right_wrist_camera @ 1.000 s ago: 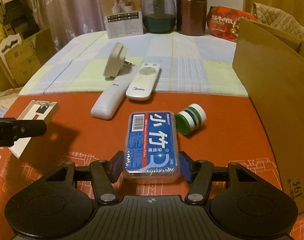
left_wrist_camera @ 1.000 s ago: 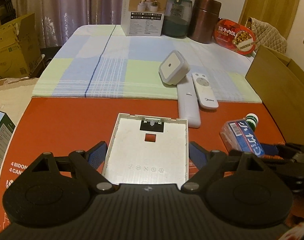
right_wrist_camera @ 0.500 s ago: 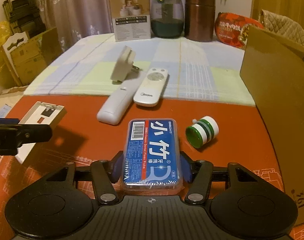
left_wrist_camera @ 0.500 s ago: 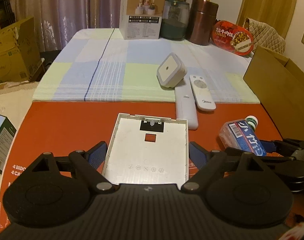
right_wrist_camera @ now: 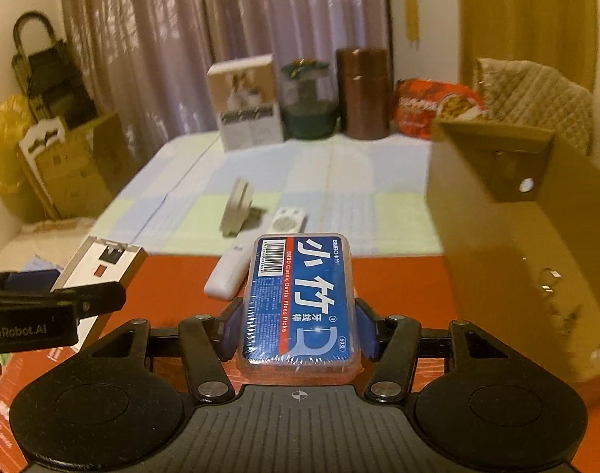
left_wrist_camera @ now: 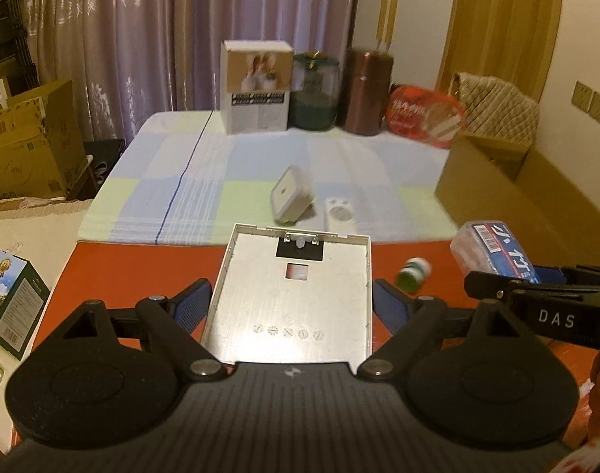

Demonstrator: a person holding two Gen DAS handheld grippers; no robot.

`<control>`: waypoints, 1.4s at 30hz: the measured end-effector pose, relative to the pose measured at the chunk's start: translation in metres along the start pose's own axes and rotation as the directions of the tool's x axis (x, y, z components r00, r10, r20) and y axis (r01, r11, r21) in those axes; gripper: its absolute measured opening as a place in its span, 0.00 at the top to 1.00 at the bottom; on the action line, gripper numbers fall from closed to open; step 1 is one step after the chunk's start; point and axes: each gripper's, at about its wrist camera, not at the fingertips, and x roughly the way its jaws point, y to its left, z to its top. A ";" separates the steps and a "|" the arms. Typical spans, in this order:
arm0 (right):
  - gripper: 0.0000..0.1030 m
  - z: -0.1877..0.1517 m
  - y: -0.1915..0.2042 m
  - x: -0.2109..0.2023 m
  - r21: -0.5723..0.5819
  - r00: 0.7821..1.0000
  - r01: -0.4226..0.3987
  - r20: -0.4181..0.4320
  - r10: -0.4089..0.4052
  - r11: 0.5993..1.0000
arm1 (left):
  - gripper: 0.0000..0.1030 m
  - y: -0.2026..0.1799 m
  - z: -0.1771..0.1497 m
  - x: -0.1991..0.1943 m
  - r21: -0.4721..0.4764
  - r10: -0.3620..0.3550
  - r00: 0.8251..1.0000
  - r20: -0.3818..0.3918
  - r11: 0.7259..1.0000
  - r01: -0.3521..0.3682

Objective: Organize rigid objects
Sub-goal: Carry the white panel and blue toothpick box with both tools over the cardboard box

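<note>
Left gripper [left_wrist_camera: 291, 307]: pads pressed on both long edges of a white back-cover panel [left_wrist_camera: 296, 299], lifted above the red mat [left_wrist_camera: 142, 272]. Right gripper [right_wrist_camera: 298, 331]: pinching a blue floss-pick box [right_wrist_camera: 300, 299], also raised. Beyond the mat, on the checked cloth [left_wrist_camera: 205, 193]: plug-in night light [left_wrist_camera: 290, 195], two white remotes [right_wrist_camera: 256, 248] (partly hidden). Green-capped bottle [left_wrist_camera: 414, 274] on the mat's right part; cardboard box [right_wrist_camera: 528, 260] standing at its right edge.
</note>
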 end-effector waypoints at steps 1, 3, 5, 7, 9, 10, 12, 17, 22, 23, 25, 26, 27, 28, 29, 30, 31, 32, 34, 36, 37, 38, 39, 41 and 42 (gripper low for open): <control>0.48 0.001 -0.003 -0.008 0.005 1.000 0.001 0.007 -0.001 1.000 | 0.18 -0.005 0.001 -0.006 -0.002 -0.006 1.000 0.003 1.000 0.006; 0.48 0.003 -0.009 -0.023 0.012 1.000 0.005 0.017 -0.005 1.000 | 0.18 -0.015 0.001 -0.015 -0.002 -0.014 1.000 0.005 1.000 0.014; 0.48 0.005 -0.015 -0.036 0.021 1.000 0.007 0.027 -0.008 1.000 | 0.18 -0.025 0.000 -0.024 0.007 -0.017 1.000 0.006 1.000 0.017; 0.48 0.004 -0.022 -0.047 0.031 0.999 0.011 0.033 -0.012 0.999 | 0.18 -0.034 0.000 -0.031 0.016 -0.022 1.000 0.005 1.000 0.022; 0.48 0.004 -0.029 -0.058 0.039 0.999 0.016 0.041 -0.018 0.999 | 0.18 -0.044 -0.001 -0.038 0.030 -0.031 1.000 0.005 0.999 0.031; 0.48 0.004 -0.032 -0.063 0.043 0.999 0.018 0.043 -0.019 0.999 | 0.18 -0.048 -0.001 -0.041 0.033 -0.037 0.999 0.005 0.999 0.037; 0.48 0.003 -0.039 -0.072 0.057 0.998 0.021 0.050 -0.024 0.998 | 0.18 -0.056 0.000 -0.044 0.040 -0.049 0.999 0.003 0.998 0.049; 0.48 0.003 -0.053 -0.091 0.092 0.997 0.025 0.070 -0.032 0.995 | 0.18 -0.077 0.002 -0.052 0.068 -0.071 0.997 0.006 0.995 0.071; 0.48 0.007 -0.065 -0.102 0.112 0.995 0.032 0.086 -0.042 0.993 | 0.18 -0.093 0.005 -0.056 0.092 -0.088 0.996 0.010 0.992 0.087; 0.48 0.007 -0.068 -0.105 0.118 0.995 0.035 0.090 -0.046 0.992 | 0.18 -0.096 0.005 -0.056 0.096 -0.091 0.996 0.010 0.991 0.090; 0.48 0.007 -0.075 -0.110 0.134 0.994 0.039 0.094 -0.052 0.990 | 0.18 -0.100 0.006 -0.056 0.099 -0.097 0.995 0.011 0.990 0.096; 0.48 0.008 -0.078 -0.112 0.145 0.994 0.037 0.094 -0.052 0.989 | 0.18 -0.102 0.007 -0.056 0.100 -0.102 0.995 0.010 0.990 0.101; 0.48 0.008 -0.082 -0.114 0.158 0.994 0.034 0.094 -0.050 0.987 | 0.18 -0.105 0.007 -0.055 0.101 -0.108 0.994 0.009 0.989 0.107; 0.48 0.007 -0.087 -0.117 0.171 0.994 0.031 0.096 -0.048 0.985 | 0.18 -0.107 0.007 -0.056 0.101 -0.113 0.994 0.007 0.989 0.112; 0.48 0.007 -0.091 -0.120 0.179 0.994 0.033 0.098 -0.051 0.983 | 0.18 -0.110 0.008 -0.055 0.101 -0.120 0.993 0.006 0.988 0.119; 0.48 0.007 -0.095 -0.122 0.182 0.993 0.039 0.101 -0.058 0.983 | 0.18 -0.113 0.008 -0.055 0.102 -0.126 0.992 0.005 0.987 0.125; 0.48 0.008 -0.100 -0.125 0.186 0.992 0.046 0.105 -0.066 0.982 | 0.18 -0.117 0.010 -0.054 0.102 -0.135 0.991 0.004 0.986 0.134; 0.48 0.008 -0.107 -0.128 0.193 0.991 0.056 0.109 -0.078 0.980 | 0.18 -0.122 0.011 -0.052 0.104 -0.144 0.990 0.002 0.984 0.143; 0.48 0.009 -0.122 -0.135 0.207 0.987 0.080 0.120 -0.106 0.975 | 0.18 -0.132 0.013 -0.050 0.112 -0.165 0.986 0.000 0.980 0.164; 0.48 0.011 -0.140 -0.140 0.224 0.982 0.109 0.128 -0.140 0.968 | 0.18 -0.145 0.016 -0.046 0.123 -0.189 0.982 -0.003 0.974 0.188; 0.48 0.012 -0.150 -0.143 0.234 0.979 0.125 0.129 -0.158 0.964 | 0.18 -0.153 0.019 -0.044 0.130 -0.204 0.979 -0.005 0.971 0.203; 0.48 0.013 -0.159 -0.144 0.242 0.976 0.139 0.132 -0.174 0.960 | 0.18 -0.161 0.021 -0.042 0.135 -0.216 0.976 -0.007 0.967 0.215; 0.48 0.015 -0.171 -0.146 0.252 0.972 0.154 0.134 -0.192 0.955 | 0.18 -0.170 0.023 -0.040 0.141 -0.229 0.973 -0.008 0.963 0.228; 0.48 0.018 -0.189 -0.150 0.265 0.966 0.178 0.137 -0.220 0.948 | 0.18 -0.187 0.028 -0.034 0.156 -0.252 0.968 -0.013 0.955 0.251; 0.48 0.019 -0.196 -0.151 0.267 0.964 0.185 0.137 -0.227 0.946 | 0.18 -0.195 0.030 -0.032 0.163 -0.262 0.965 -0.017 0.951 0.262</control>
